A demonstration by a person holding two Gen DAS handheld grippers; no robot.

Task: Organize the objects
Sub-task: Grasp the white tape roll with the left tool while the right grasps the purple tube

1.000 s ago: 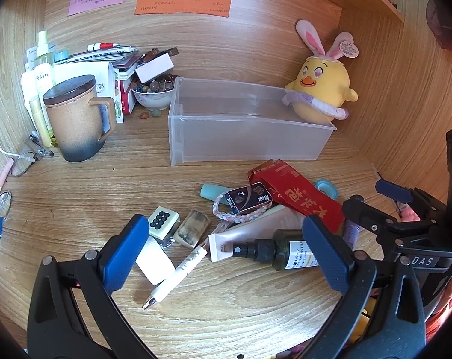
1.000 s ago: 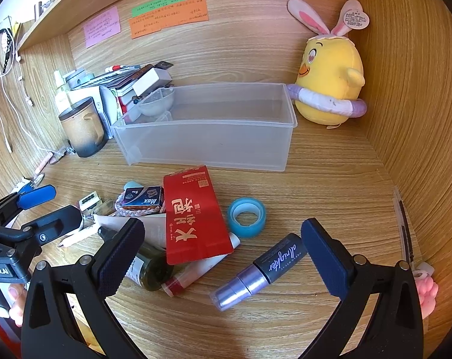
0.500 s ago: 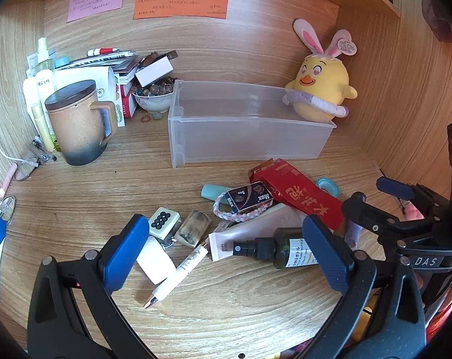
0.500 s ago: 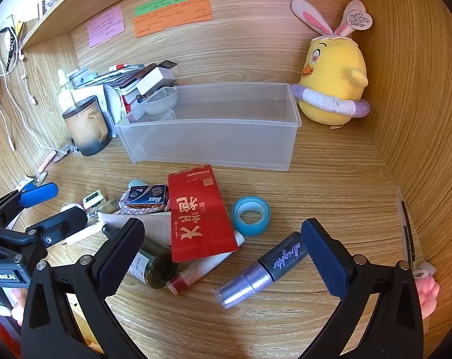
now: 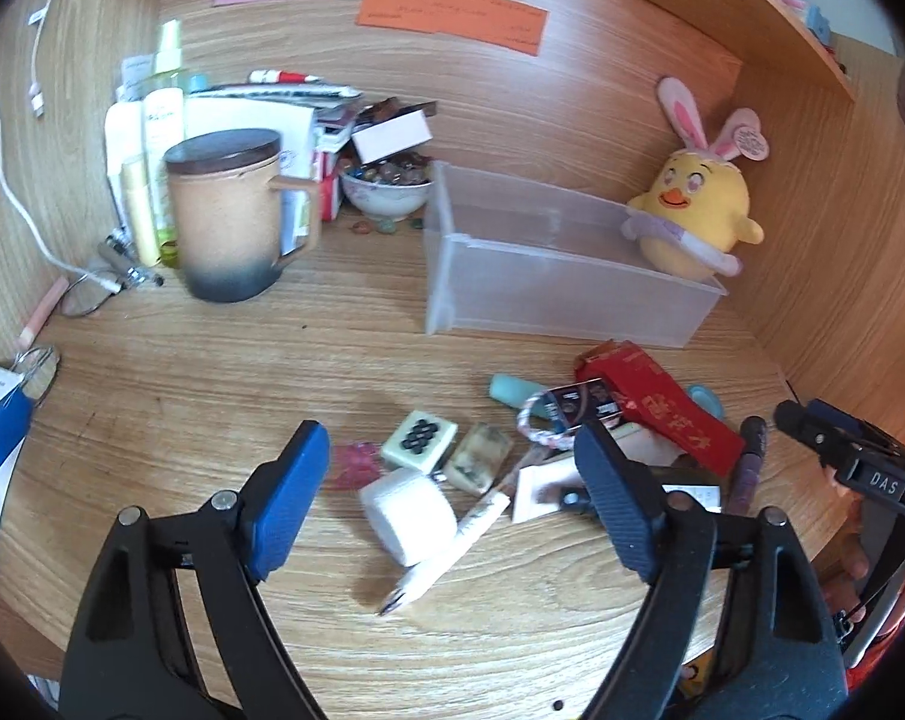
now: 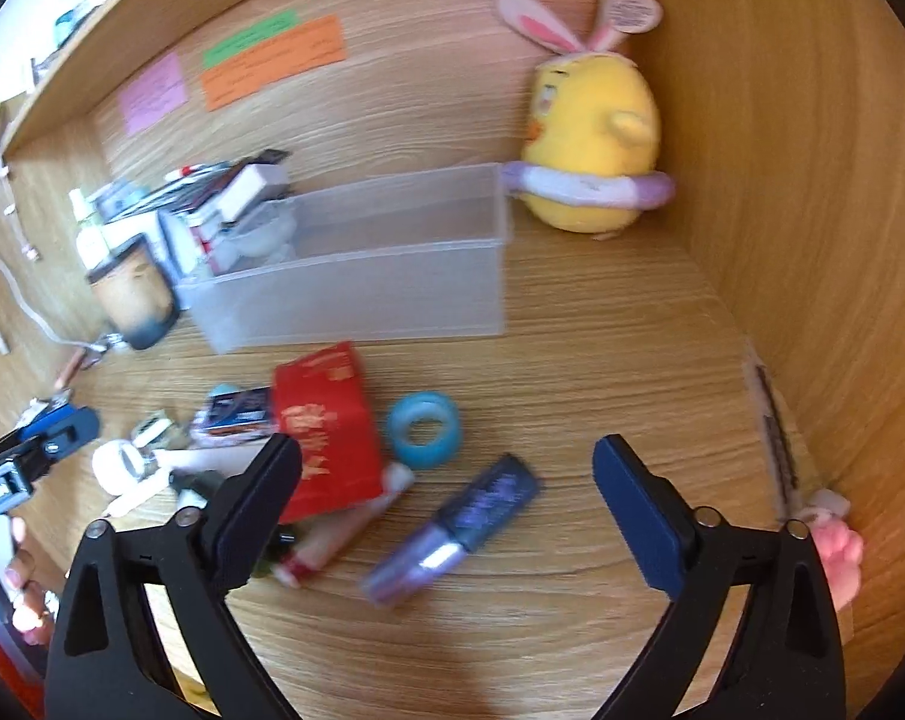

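Note:
A clear plastic bin (image 5: 548,276) stands empty on the wooden desk, also in the right wrist view (image 6: 362,276). In front of it lies a pile of small items: a red packet (image 5: 662,405) (image 6: 326,426), a white tape roll (image 5: 407,513), a mahjong tile (image 5: 419,438), a white pen (image 5: 446,546), a blue tape ring (image 6: 425,429) and a purple tube (image 6: 458,525). My left gripper (image 5: 458,498) is open above the white roll and pen. My right gripper (image 6: 446,495) is open above the purple tube and blue ring. Both are empty.
A lidded brown mug (image 5: 230,216), bottles, books and a bowl of stones (image 5: 386,186) crowd the back left. A yellow plush chick (image 5: 692,210) sits at the bin's right end against the wall. Wooden walls close in at the back and right.
Both grippers have moved forward and closer to the pile. The left view shifted left, and the white roll now lies between its fingers. The right view is blurred from motion.

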